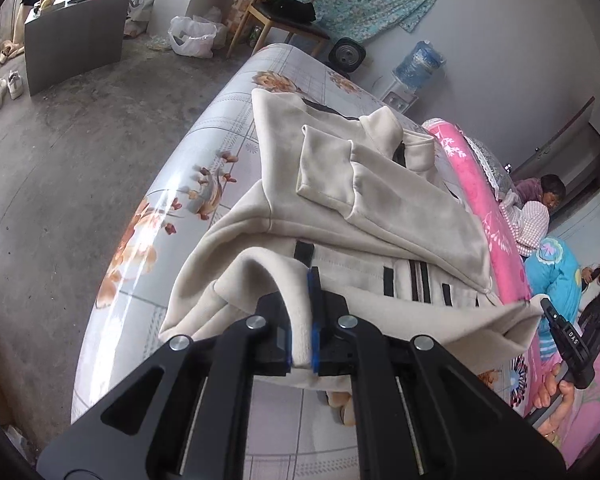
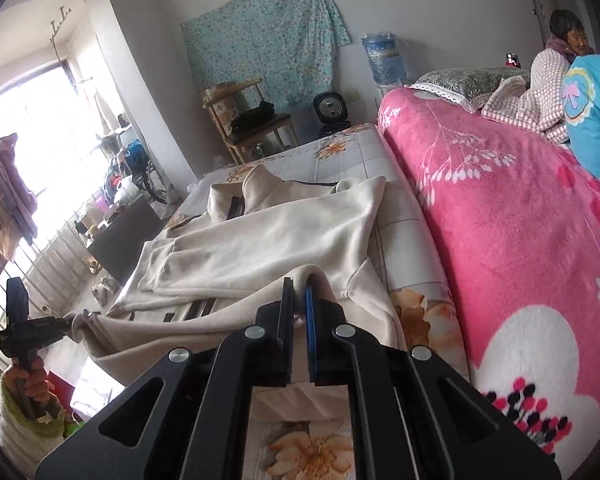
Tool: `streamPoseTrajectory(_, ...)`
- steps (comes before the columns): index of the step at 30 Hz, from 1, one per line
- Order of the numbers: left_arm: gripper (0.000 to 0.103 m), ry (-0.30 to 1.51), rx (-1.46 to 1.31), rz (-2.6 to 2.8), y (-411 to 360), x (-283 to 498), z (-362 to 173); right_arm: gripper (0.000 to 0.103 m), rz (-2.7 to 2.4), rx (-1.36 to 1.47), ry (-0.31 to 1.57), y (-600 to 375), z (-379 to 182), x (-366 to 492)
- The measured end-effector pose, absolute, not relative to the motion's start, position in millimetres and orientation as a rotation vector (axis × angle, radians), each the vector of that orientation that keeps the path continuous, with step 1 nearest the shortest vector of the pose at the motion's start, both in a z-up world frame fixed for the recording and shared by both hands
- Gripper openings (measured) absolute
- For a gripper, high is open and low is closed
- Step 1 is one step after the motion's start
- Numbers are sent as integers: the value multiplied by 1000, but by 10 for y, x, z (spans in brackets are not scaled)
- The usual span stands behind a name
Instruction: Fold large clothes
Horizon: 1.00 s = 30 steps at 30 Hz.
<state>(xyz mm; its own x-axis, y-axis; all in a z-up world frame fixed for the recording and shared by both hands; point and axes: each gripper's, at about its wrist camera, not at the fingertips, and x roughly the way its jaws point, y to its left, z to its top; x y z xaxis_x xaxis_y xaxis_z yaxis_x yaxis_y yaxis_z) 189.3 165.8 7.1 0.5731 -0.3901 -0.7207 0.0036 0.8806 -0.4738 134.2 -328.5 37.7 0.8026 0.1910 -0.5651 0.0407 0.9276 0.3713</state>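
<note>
A large cream sweatshirt (image 1: 384, 200) with black stripes lies on the floral mattress (image 1: 204, 136), its sleeves folded across the body. My left gripper (image 1: 302, 320) is shut on the cream hem and lifts it. My right gripper (image 2: 298, 312) is shut on the same hem at the other corner. The hem (image 2: 180, 328) stretches between the two grippers, raised above the mattress (image 2: 340, 156). In the left wrist view the right gripper (image 1: 540, 306) shows at the far right; in the right wrist view the left gripper (image 2: 74, 324) shows at the far left.
A pink floral blanket (image 2: 520, 220) lies beside the sweatshirt on the right. Two people (image 1: 548, 196) sit beyond it. A wooden chair (image 2: 252, 124), a fan (image 2: 330, 114) and a water bottle (image 2: 382, 58) stand at the far wall. Bare concrete floor (image 1: 80, 152) lies left of the mattress.
</note>
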Motion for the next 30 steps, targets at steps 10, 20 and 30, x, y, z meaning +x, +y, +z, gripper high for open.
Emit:
streamPoseTrajectory(10, 42, 924, -547, -162, 1930, 2076, -196, 34, -20, 514, 687, -3684, -60, 1584)
streamPoseTrajectory(20, 53, 911, -487, -90, 2066, 1486, -244, 53, -30, 363, 827, -3570, -251, 1125)
streamPoseTrajectory(30, 50, 961, -418, -47, 1896, 1711, -377, 53, 42, 368, 849, -3498, -329, 1236)
